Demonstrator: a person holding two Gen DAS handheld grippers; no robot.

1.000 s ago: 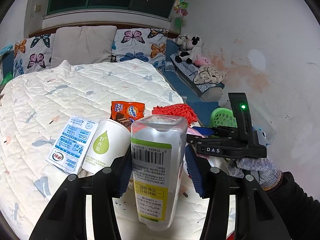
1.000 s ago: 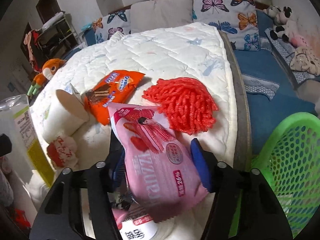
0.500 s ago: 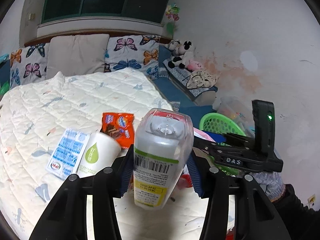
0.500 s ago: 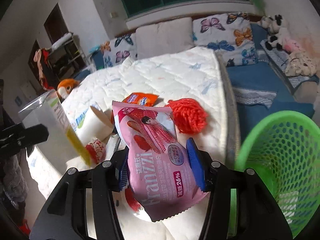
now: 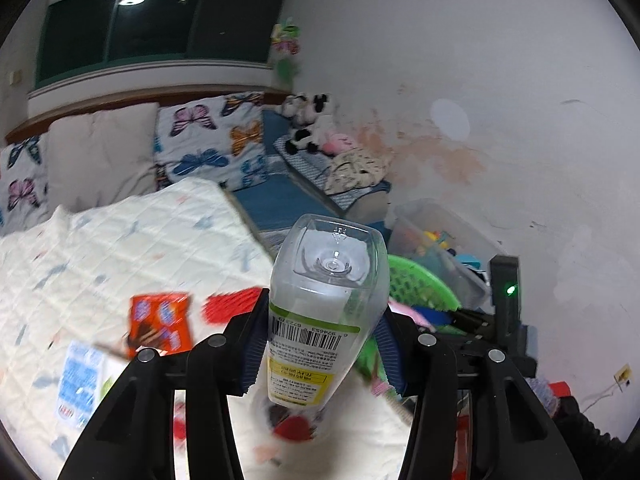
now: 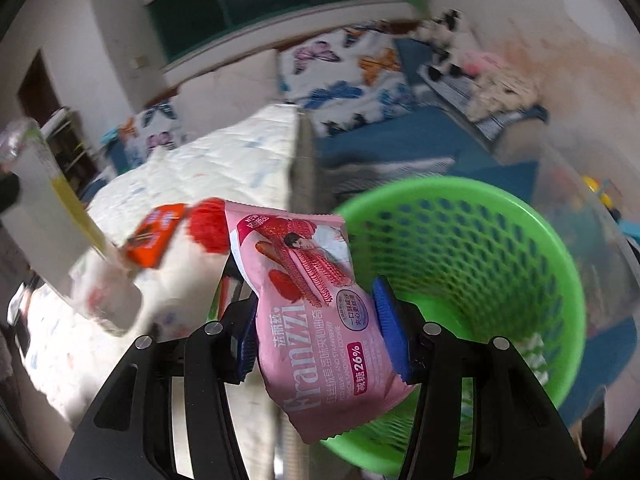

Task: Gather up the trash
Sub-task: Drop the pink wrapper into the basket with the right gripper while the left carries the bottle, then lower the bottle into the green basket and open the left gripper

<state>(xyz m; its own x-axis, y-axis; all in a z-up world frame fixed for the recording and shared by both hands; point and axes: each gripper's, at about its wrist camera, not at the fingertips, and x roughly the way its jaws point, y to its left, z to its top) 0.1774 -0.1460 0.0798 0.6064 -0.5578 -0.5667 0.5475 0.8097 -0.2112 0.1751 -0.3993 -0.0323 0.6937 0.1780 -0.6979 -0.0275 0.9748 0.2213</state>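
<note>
My left gripper (image 5: 320,344) is shut on a clear plastic bottle (image 5: 320,312) with a yellow-green label, held above the bed's right edge, its base toward the camera. My right gripper (image 6: 316,340) is shut on a pink Franzzi snack bag (image 6: 316,320), held beside the left rim of the green mesh basket (image 6: 480,248). The basket also shows in the left wrist view (image 5: 416,284), right of the bottle. An orange snack wrapper (image 5: 160,320), a red fluffy lump (image 5: 232,304) and a blue-white packet (image 5: 78,380) lie on the quilt.
The bed with a white quilt (image 5: 120,248) fills the left. Butterfly pillows (image 5: 208,140) line the headboard. A blue mat with plush toys (image 5: 312,120) lies by the wall. A clear storage bin (image 5: 440,240) stands behind the basket.
Both grippers have lifted and swung right toward the green basket, carrying the bottle and the pink bag. The basket now looms larger in the right wrist view.
</note>
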